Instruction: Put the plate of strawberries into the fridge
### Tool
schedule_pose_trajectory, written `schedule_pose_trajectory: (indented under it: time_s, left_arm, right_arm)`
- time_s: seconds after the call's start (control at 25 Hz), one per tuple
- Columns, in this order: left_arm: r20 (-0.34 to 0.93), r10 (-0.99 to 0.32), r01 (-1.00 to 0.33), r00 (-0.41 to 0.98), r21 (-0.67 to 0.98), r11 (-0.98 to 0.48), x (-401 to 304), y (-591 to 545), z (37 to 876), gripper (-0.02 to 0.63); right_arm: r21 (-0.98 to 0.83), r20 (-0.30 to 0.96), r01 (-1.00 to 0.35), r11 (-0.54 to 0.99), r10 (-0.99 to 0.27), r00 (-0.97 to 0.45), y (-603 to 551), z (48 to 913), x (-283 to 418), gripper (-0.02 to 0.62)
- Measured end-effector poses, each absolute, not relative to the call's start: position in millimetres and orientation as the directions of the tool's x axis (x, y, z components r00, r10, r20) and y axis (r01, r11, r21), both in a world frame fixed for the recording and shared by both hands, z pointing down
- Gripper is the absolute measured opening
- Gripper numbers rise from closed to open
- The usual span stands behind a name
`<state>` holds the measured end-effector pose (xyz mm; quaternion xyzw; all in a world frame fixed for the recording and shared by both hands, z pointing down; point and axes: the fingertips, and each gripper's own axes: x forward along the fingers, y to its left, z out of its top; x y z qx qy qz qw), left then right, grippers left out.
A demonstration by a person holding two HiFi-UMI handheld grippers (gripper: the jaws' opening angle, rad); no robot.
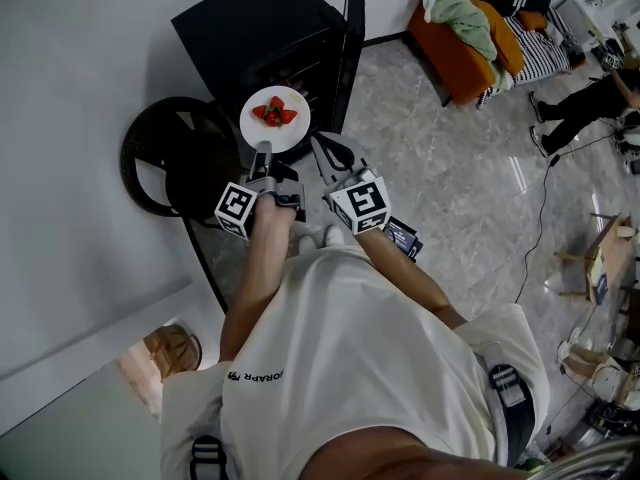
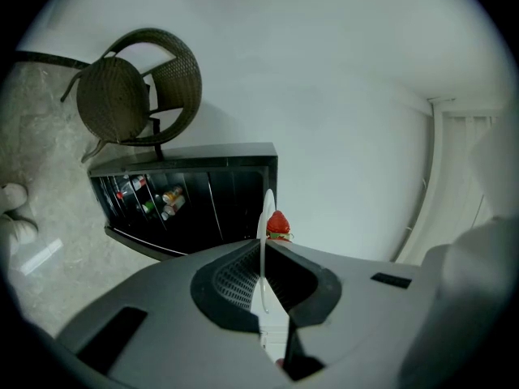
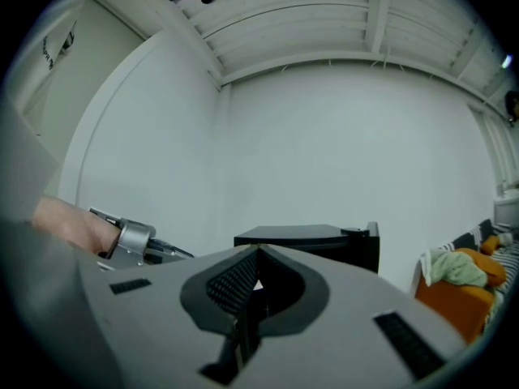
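One open black fridge point(image 1: 250, 28) stands on grey marble floor point(image 1: 450, 188) at the head view's upper centre, wicker chair point(image 1: 165, 158) left; a white plate point(image 1: 270, 141) bearing red strawberries point(image 1: 274, 113) is before it. Left gripper view: the left gripper point(image 2: 263, 254) clenches the plate's rim. Right gripper view: the right gripper point(image 3: 258, 254) has its jaws pressed together, empty.
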<state>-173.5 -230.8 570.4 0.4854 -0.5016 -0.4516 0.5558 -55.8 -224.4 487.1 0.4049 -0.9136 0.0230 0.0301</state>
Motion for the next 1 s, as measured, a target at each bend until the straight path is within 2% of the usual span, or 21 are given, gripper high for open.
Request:
schedule_pose_trajectory:
  time_s: [1.0]
  left_arm:
    - [0.188,-0.975,-0.036,0.119,0.982,0.185,-179.2,-320.1,652.8,0.011]
  right_arm:
    - [-0.035,0.084,-0.734,0.678,-0.73,-0.678,-271.8,499.2,-56.1,0.012]
